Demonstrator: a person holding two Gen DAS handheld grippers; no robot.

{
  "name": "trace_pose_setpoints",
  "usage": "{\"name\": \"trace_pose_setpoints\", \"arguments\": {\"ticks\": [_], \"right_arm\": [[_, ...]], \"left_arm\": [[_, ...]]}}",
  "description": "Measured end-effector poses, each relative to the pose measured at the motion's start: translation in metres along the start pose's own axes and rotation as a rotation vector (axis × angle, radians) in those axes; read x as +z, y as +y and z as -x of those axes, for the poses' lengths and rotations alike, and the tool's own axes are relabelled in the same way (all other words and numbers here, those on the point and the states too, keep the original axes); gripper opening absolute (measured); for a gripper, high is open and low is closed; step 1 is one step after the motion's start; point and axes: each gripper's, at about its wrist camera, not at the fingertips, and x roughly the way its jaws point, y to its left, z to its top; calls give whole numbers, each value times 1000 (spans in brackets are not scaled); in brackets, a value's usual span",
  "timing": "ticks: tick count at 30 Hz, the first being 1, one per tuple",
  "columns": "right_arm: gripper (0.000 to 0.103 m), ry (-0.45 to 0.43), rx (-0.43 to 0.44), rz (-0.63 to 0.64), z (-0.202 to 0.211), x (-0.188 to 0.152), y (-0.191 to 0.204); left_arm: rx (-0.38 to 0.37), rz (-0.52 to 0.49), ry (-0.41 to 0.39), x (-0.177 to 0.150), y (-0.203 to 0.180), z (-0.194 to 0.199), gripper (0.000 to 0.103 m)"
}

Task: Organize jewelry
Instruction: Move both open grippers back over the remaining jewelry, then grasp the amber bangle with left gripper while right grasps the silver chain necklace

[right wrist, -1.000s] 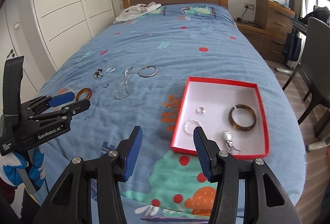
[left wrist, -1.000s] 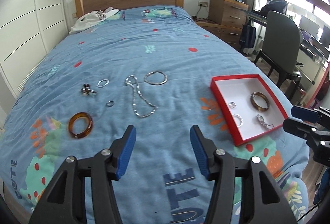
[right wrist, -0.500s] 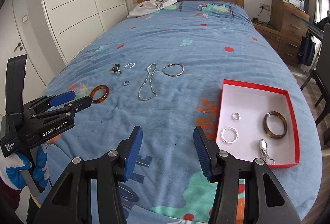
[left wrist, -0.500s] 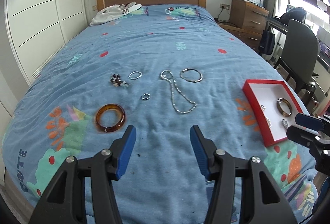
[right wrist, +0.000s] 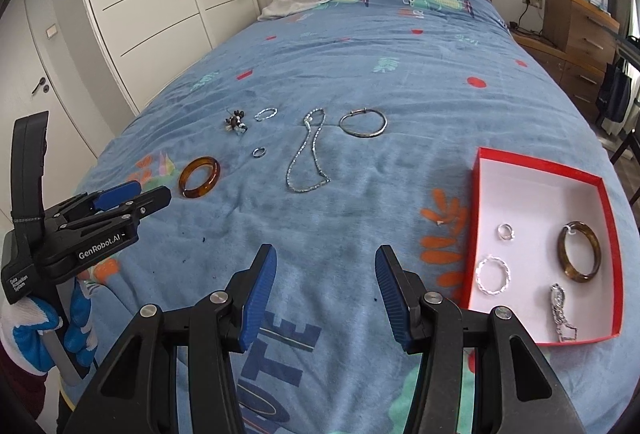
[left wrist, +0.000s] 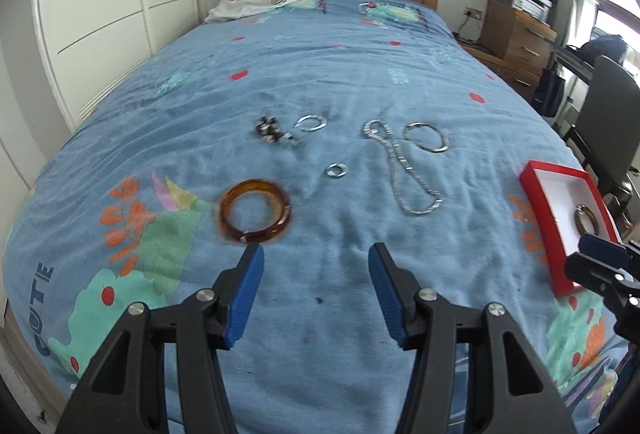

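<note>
Presently, left wrist view: left gripper (left wrist: 316,254) has its jaws spread, nothing between them, above the blue bedspread (left wrist: 320,82). Amber bangle (left wrist: 255,211) lies just ahead of the left fingertip, apart from it. Beyond: small ring (left wrist: 337,170), silver chain (left wrist: 404,170), thin silver bangle (left wrist: 425,137), twisted silver hoop (left wrist: 311,123), dark beaded cluster (left wrist: 272,130). Red box (left wrist: 541,210) at right edge.

Right wrist view: right gripper (right wrist: 325,260) also spread and empty over the bedspread. Red box just right of it holds a brown bangle (right wrist: 579,252), ring (right wrist: 505,232), silver hoop (right wrist: 493,275), a silvery chain piece (right wrist: 560,310). A gloved hand (right wrist: 48,334) holds the left gripper at left.
</note>
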Motion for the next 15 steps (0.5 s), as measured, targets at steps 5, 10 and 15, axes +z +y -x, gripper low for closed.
{"name": "trace_pose_setpoints", "arguments": {"ticks": [5, 10, 15], "right_arm": [[51, 21, 22, -2, -21, 4, 3], [51, 43, 47, 6, -46, 12, 8], [51, 54, 71, 15, -68, 23, 14]], "left_arm": [[34, 65, 25, -3, 37, -20, 52], [50, 111, 33, -4, 62, -36, 52], [7, 145, 15, -4, 74, -47, 52]]}}
